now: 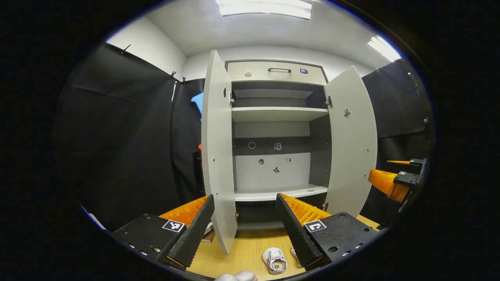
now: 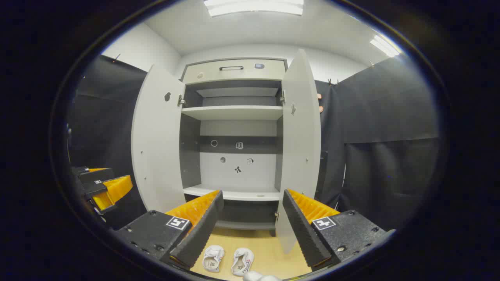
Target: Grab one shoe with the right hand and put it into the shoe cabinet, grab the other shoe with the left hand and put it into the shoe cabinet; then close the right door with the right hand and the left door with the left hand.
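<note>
Start of the shoe-storing task, read from near to far. Nearest, the right gripper (image 2: 250, 230) has its jaws spread wide and holding nothing; between and just below them, on the wooden floor (image 2: 269, 253), lie the two white shoes side by side, the left shoe (image 2: 213, 258) and the right shoe (image 2: 242, 261), both open side up (a pale rounded object at the very bottom edge cannot be identified). The left gripper (image 1: 245, 228) likewise has its jaws wide apart and empty; in the left gripper view one shoe shows between its fingers and the other is mostly hidden behind its right finger. Farther off stands the shoe cabinet (image 2: 234, 70), with the left door (image 2: 158, 140) and the right door (image 2: 300, 132) both swung open toward the grippers. Inside, the lower shelf (image 2: 234, 193) and the upper shelf (image 2: 232, 112) are bare, so neither shoe has been stored and the first grasp, by the right gripper, is judged to be the step in hand. Risks: the shoes lie close together, so wide jaws descending on one may nudge or catch its neighbour; a soft shoe pinched at its rim could slip out in transit; and the right door's near edge hangs just beside the reach path, where a bump could swing it partly shut.
</note>
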Demonstrator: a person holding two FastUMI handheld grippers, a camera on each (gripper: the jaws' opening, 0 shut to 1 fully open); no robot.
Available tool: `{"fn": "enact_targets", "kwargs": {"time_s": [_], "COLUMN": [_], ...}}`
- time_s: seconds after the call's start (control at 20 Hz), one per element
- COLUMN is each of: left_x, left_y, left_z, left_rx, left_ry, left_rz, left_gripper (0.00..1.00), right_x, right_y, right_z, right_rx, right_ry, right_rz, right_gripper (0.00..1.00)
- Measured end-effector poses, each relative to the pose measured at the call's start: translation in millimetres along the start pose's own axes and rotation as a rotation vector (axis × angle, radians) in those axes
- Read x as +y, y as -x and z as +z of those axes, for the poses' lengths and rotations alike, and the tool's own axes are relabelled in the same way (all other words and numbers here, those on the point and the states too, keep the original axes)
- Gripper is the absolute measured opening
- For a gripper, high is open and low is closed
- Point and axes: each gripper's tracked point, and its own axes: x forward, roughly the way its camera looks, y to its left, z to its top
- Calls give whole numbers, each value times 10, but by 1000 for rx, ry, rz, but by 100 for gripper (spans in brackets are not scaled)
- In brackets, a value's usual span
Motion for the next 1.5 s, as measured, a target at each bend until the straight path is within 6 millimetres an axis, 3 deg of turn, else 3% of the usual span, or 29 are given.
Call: {"fn": "enact_targets", "kwargs": {"time_s": [0.55,0.7,0.9,1.3,1.5], "left_x": [-7,18,57,191,238], "left_y": [77,89,83,97,92], "left_z": [-3,-28,-79,-224,-263], "left_rx": [3,6,15,47,61], "left_ry": [-4,-12,-30,-56,-65], "left_rz": [-9,-5,-2,15,24], "left_gripper": [95,95,95,98,96], "right_x": [-5,12,68,427,634], "right_y": [57,25,-29,11,-6], "right_z": [-50,-263,-969,-2931,-3667], "right_rx": [6,38,164,536,691], "right_ry": [7,14,20,-69,-135], "right_rz": [-7,-4,10,68,97], "right_gripper": [99,100,99,96,96]}}
